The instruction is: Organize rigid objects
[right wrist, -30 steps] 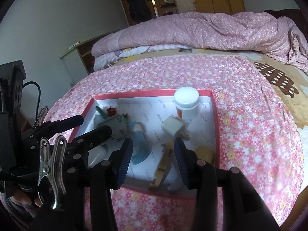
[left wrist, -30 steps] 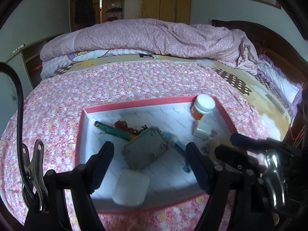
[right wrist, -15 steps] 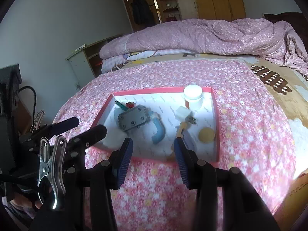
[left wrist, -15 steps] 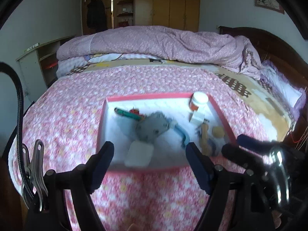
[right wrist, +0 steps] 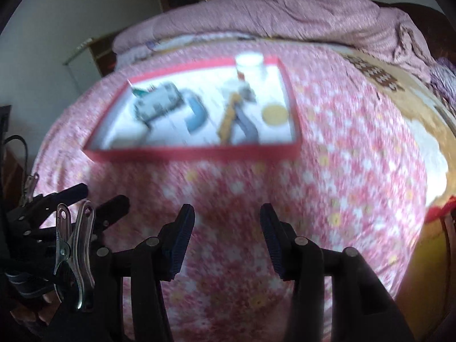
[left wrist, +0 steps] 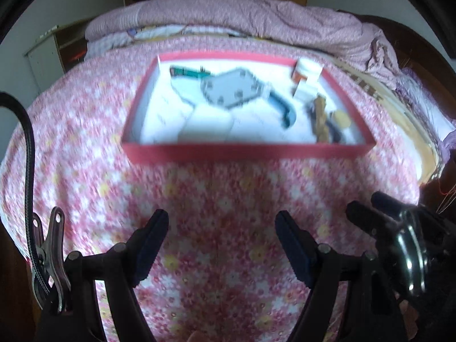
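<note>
A red-rimmed box (left wrist: 248, 152) (right wrist: 193, 154) with a white floor lies on the pink flowered bedspread. In it lie a grey metal plate (left wrist: 230, 88) (right wrist: 156, 104), a green pen (left wrist: 185, 71), a white case (left wrist: 205, 126), a blue curved piece (left wrist: 285, 109) (right wrist: 195, 114), a white-capped orange bottle (left wrist: 306, 71) (right wrist: 250, 67), a wooden piece (left wrist: 320, 116) (right wrist: 229, 119) and a tan disc (left wrist: 340, 118) (right wrist: 275, 112). My left gripper (left wrist: 222, 242) is open and empty, well short of the box. My right gripper (right wrist: 226, 239) is open and empty, also short of it. Both views are blurred.
A rumpled pink quilt (left wrist: 256, 17) lies at the far end of the bed. A dark wooden headboard (left wrist: 413, 48) stands at the right. A small cabinet (left wrist: 48, 57) stands left of the bed. Bare bedspread (left wrist: 222, 188) lies between the grippers and the box.
Both grippers have drawn back from over the box toward the near edge of the bed, so the box looks farther off. Both stayed open and empty.
</note>
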`<state>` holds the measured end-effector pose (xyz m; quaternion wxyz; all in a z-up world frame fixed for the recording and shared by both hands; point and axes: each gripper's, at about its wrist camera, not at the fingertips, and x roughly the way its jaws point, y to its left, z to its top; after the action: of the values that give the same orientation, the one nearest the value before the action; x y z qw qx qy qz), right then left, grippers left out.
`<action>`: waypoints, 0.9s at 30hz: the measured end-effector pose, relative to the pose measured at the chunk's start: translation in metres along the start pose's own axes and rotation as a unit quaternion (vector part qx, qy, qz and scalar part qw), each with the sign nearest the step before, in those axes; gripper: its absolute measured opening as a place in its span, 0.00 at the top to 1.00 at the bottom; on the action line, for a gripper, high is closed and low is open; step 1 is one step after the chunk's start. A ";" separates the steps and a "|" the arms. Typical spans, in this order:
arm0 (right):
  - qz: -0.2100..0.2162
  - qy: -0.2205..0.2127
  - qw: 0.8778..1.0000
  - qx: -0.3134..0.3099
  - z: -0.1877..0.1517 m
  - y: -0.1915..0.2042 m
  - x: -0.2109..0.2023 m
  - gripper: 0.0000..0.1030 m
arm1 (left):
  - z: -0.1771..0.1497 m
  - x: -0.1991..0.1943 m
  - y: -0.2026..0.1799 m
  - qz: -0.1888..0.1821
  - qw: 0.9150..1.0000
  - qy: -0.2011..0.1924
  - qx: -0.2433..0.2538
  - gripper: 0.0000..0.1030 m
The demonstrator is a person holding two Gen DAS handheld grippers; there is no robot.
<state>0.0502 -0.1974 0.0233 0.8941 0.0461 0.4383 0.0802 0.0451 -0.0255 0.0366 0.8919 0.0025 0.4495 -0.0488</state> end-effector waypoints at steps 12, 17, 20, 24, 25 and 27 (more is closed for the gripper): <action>-0.048 -0.009 0.999 -0.021 -0.014 0.012 0.011 0.51 | -0.009 0.016 -0.003 0.024 1.000 0.004 0.008 0.15; -0.049 -0.016 0.999 -0.015 -0.016 0.011 0.010 0.51 | -0.012 0.015 -0.003 0.023 1.000 0.001 0.005 0.15; -0.051 -0.019 0.998 -0.011 -0.016 0.012 0.010 0.51 | -0.012 0.015 -0.002 0.024 1.000 0.000 0.004 0.15; -0.052 -0.019 0.998 -0.010 -0.017 0.013 0.010 0.51 | -0.011 0.015 -0.001 0.024 1.000 -0.002 0.002 0.15; -0.053 -0.019 0.998 -0.010 -0.016 0.013 0.010 0.51 | -0.012 0.015 -0.001 0.024 1.000 -0.003 0.002 0.15; -0.054 -0.019 0.998 -0.010 -0.016 0.013 0.010 0.51 | -0.012 0.014 -0.001 0.024 1.000 -0.005 0.001 0.15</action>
<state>0.0416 -0.1826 0.0078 0.9056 0.0151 0.4225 0.0354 0.0440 -0.0268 0.0180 0.8949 0.0146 0.4451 -0.0276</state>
